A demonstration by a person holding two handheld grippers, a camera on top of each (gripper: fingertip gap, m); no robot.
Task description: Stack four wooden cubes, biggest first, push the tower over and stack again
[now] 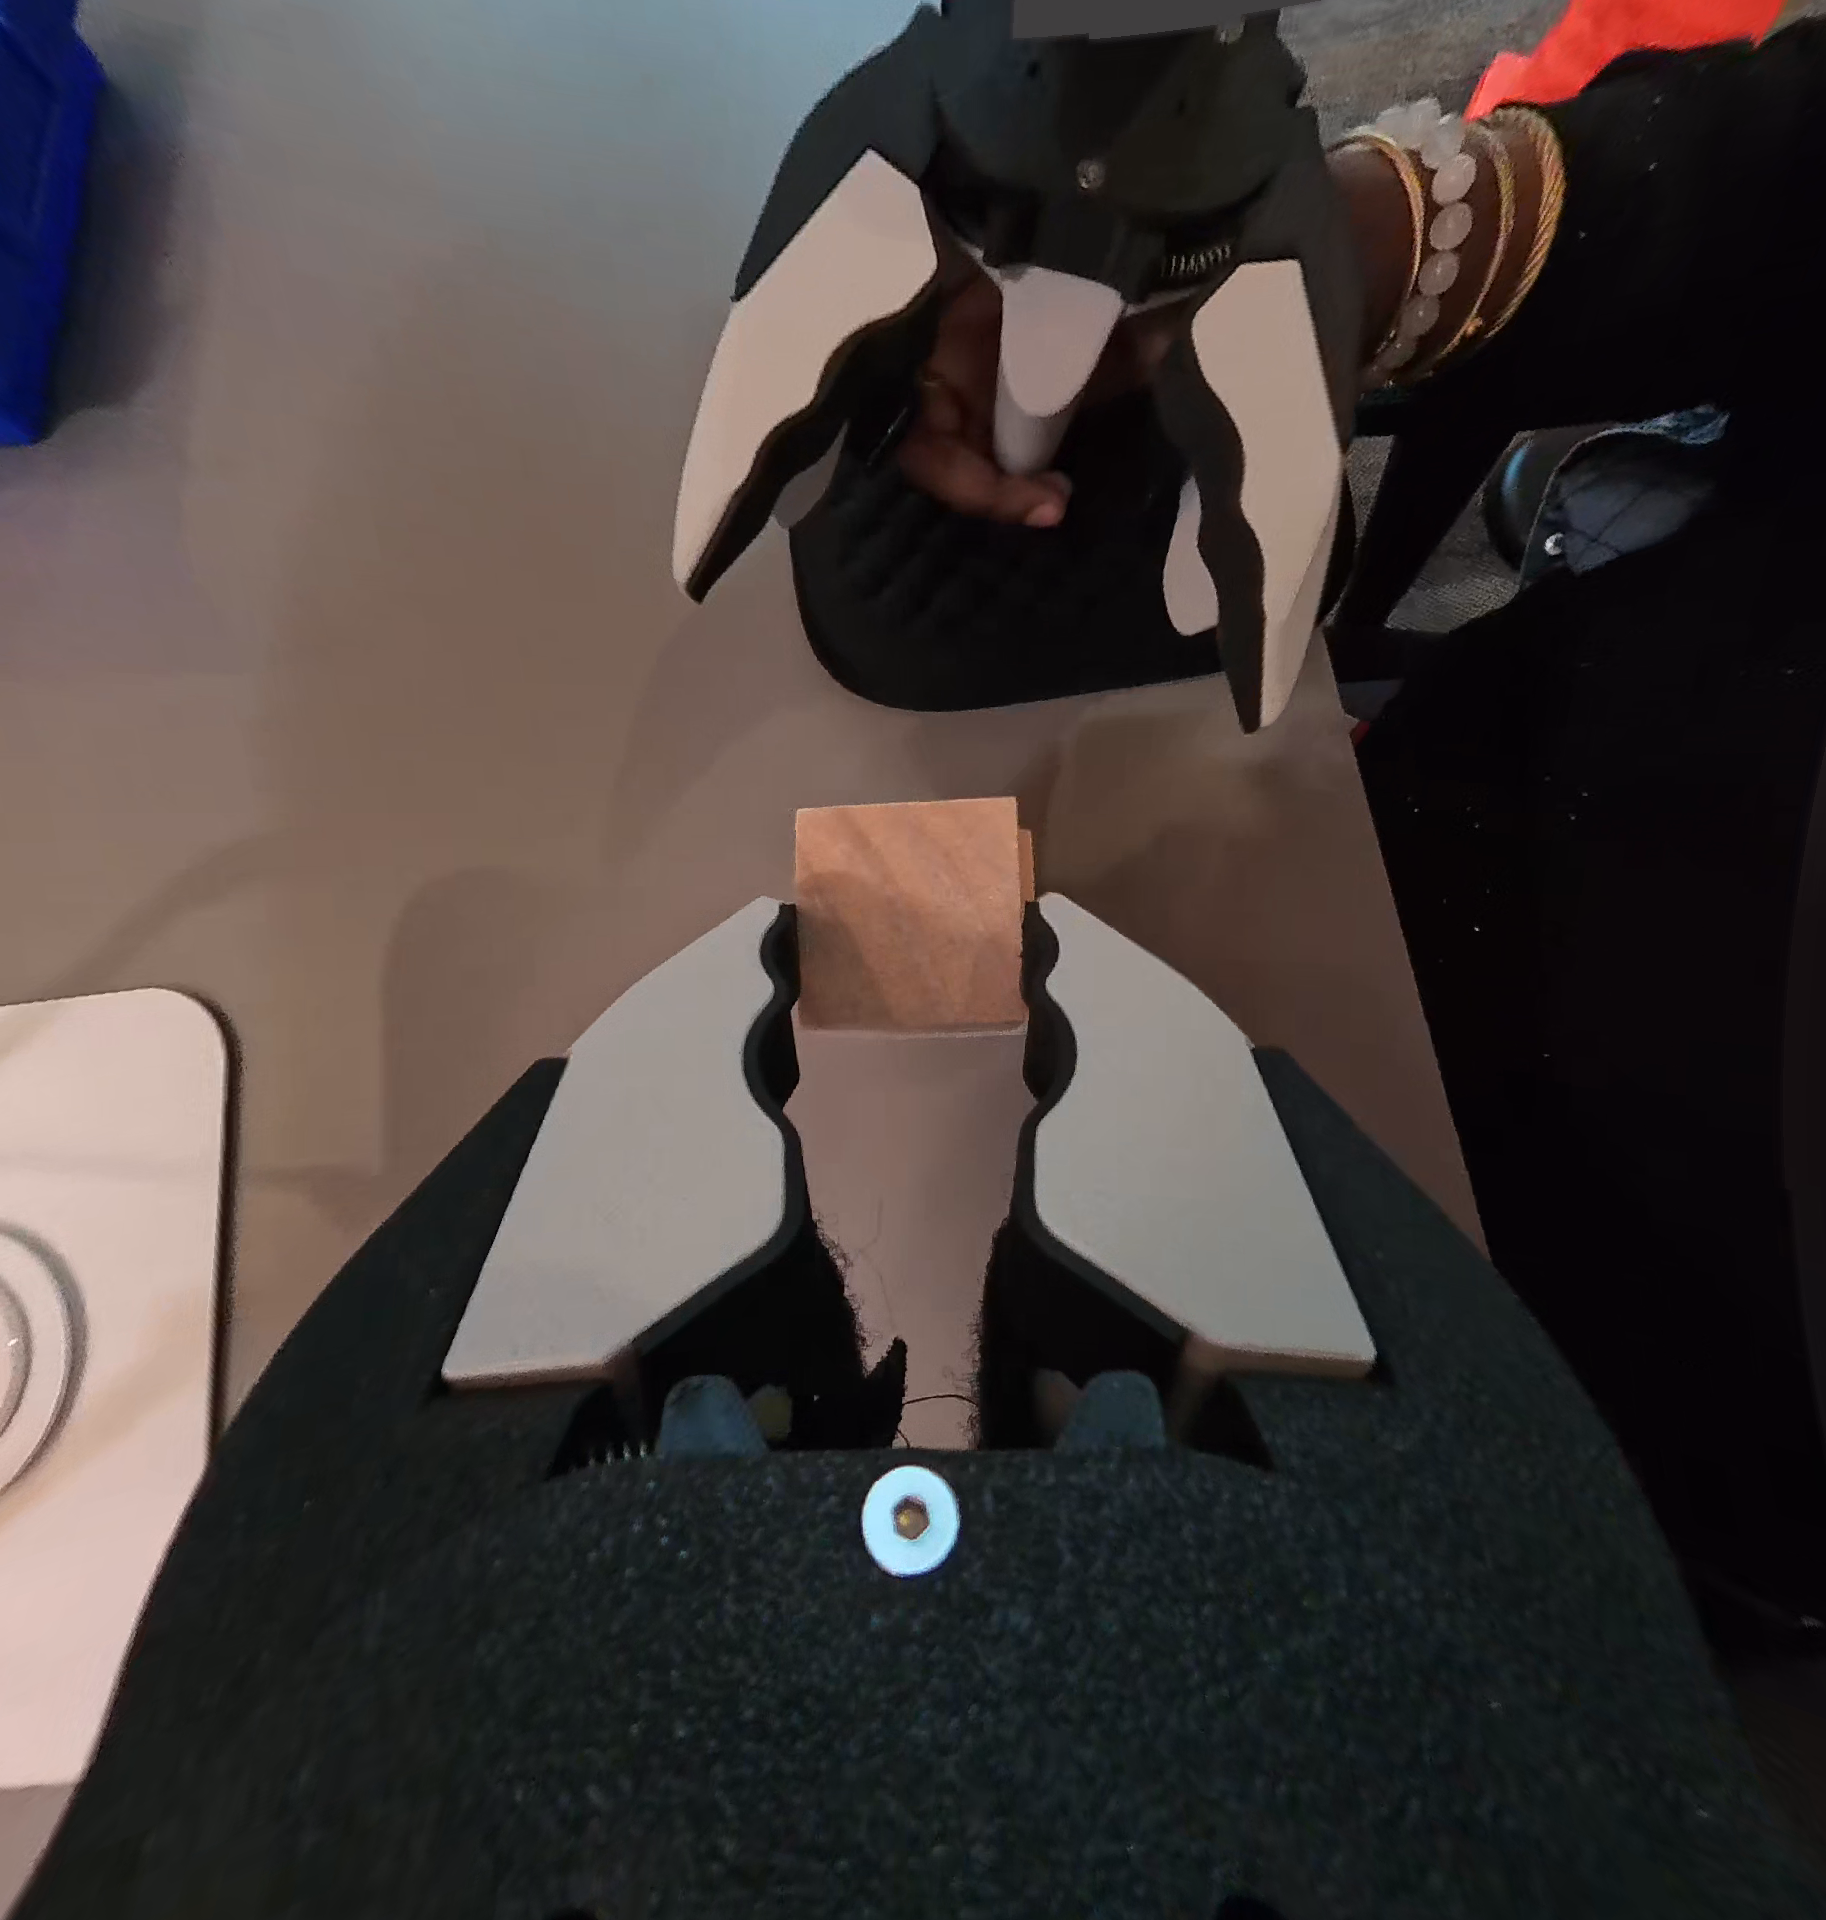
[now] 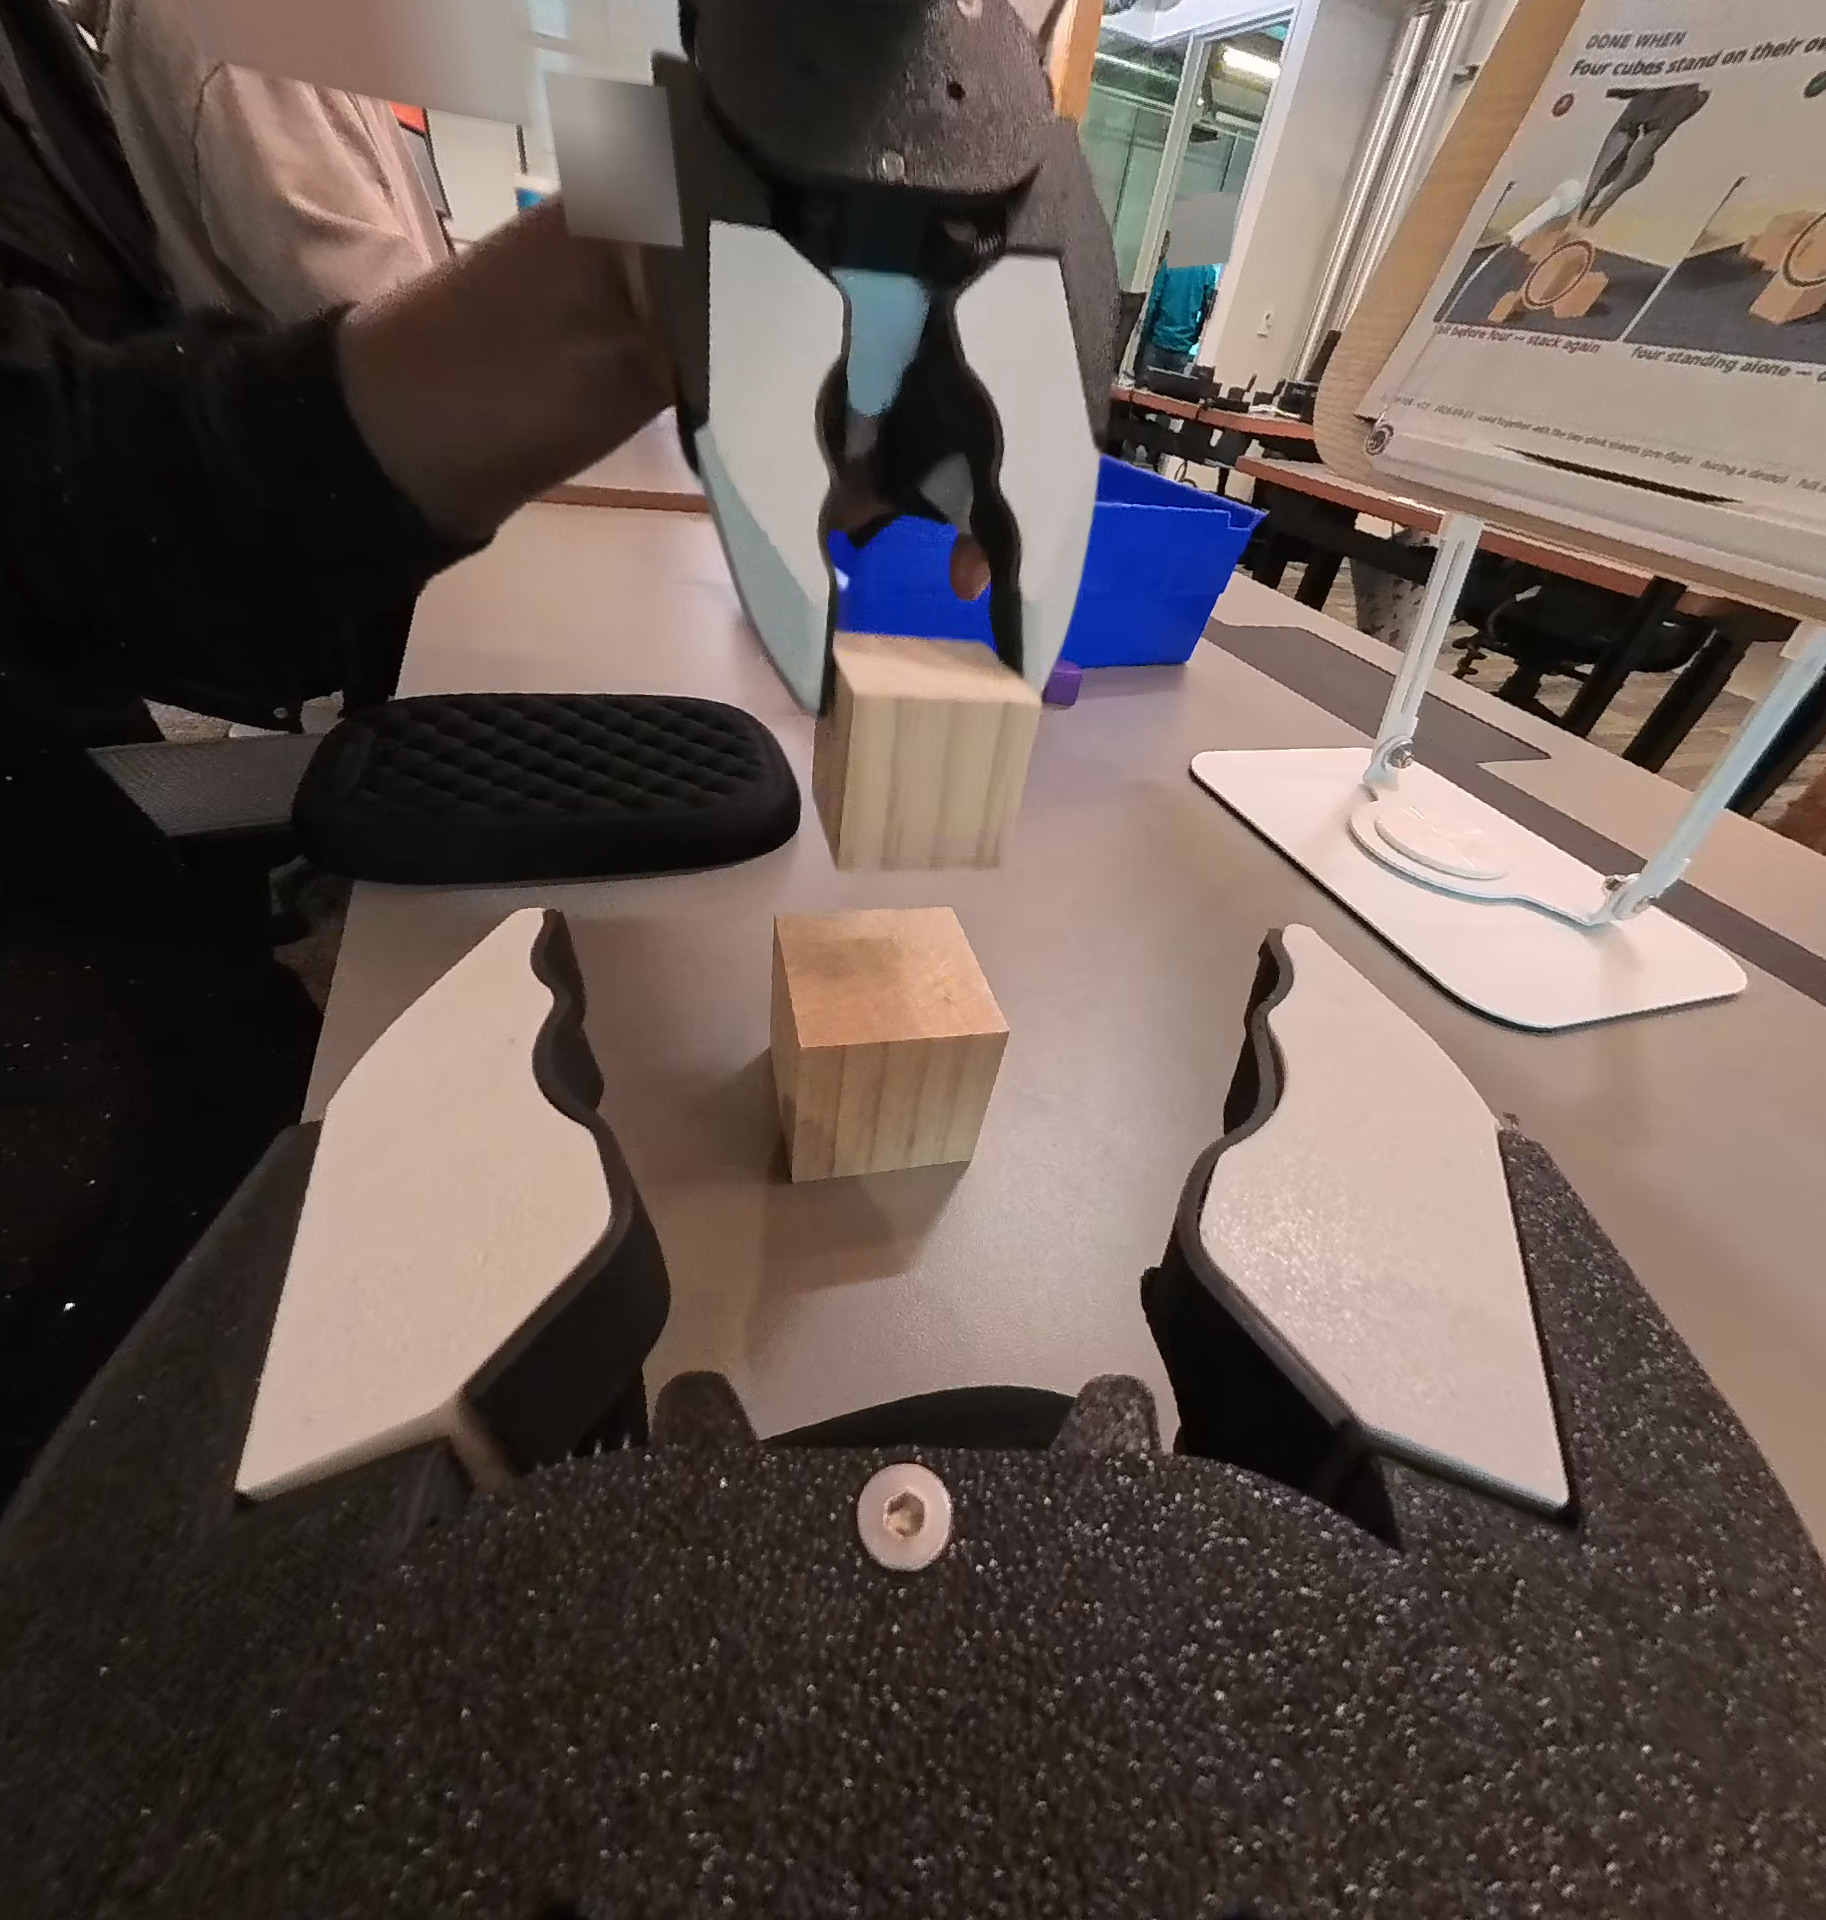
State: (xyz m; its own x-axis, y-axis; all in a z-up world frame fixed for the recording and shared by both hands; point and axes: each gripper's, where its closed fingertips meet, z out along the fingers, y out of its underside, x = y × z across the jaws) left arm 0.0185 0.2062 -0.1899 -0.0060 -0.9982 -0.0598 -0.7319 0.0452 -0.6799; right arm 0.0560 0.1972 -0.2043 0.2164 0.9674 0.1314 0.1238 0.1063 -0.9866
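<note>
My left gripper (image 1: pixel 909 912) is shut on a light wooden cube (image 1: pixel 909 925), both pads pressed on its sides. In the right wrist view the left gripper (image 2: pixel 928 675) holds this cube (image 2: pixel 924 774) in the air, just above a second wooden cube (image 2: pixel 883 1049) that stands on the grey table (image 2: pixel 1148 1039). A sliver of the lower cube (image 1: pixel 1027 862) shows behind the held one. My right gripper (image 2: pixel 917 935) is wide open and empty, its fingers either side of the standing cube without touching it. It also shows in the left wrist view (image 1: pixel 982 655).
A blue bin (image 2: pixel 1158 582) stands at the back, with a small purple piece (image 2: pixel 1065 686) before it. A black chair armrest (image 2: pixel 545 779) lies at the table's left edge. A white stand base (image 2: pixel 1460 894) carrying an instruction board (image 2: pixel 1615 260) is at the right. Spacing between my two grippers at the tips: around 6 cm.
</note>
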